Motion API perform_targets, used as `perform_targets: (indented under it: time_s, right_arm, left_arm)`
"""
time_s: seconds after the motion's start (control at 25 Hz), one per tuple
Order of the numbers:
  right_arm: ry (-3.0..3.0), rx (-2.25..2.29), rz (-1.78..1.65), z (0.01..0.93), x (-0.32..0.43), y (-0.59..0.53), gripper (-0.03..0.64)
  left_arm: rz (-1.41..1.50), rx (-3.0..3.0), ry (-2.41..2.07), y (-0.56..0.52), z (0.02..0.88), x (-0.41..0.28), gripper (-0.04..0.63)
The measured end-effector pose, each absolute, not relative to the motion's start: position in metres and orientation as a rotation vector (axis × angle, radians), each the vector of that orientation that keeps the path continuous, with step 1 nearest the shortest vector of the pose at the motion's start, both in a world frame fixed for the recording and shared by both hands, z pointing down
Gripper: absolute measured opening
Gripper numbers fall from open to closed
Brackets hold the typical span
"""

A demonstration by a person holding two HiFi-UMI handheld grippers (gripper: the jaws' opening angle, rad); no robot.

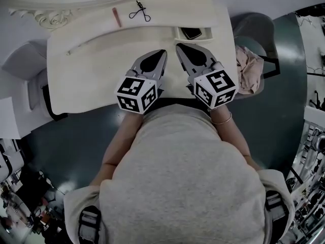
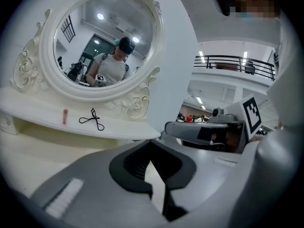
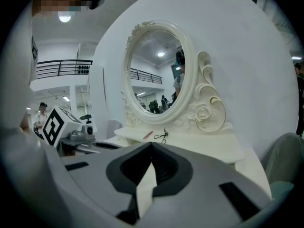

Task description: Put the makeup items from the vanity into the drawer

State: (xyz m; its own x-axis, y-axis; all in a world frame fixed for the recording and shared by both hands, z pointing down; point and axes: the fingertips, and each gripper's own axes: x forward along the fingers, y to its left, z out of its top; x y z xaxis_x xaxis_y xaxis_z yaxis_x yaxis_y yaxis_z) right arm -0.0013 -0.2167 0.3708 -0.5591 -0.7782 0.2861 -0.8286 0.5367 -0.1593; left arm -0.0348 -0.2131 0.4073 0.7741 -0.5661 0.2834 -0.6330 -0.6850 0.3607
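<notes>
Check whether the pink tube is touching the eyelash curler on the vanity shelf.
Apart. The head view shows bare shelf between the pink tube and the eyelash curler.
</notes>
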Motion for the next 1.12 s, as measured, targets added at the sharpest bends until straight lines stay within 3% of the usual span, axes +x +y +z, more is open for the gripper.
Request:
perform_targets:
  time_s: [1.12]
  right_arm:
    - [-2.524,1.298,0.484,0.399,0.008,-0.209,0.008]
  left_arm:
    - [0.289,2.544,-0.851,-0.210,0.418,-0.025,0.009]
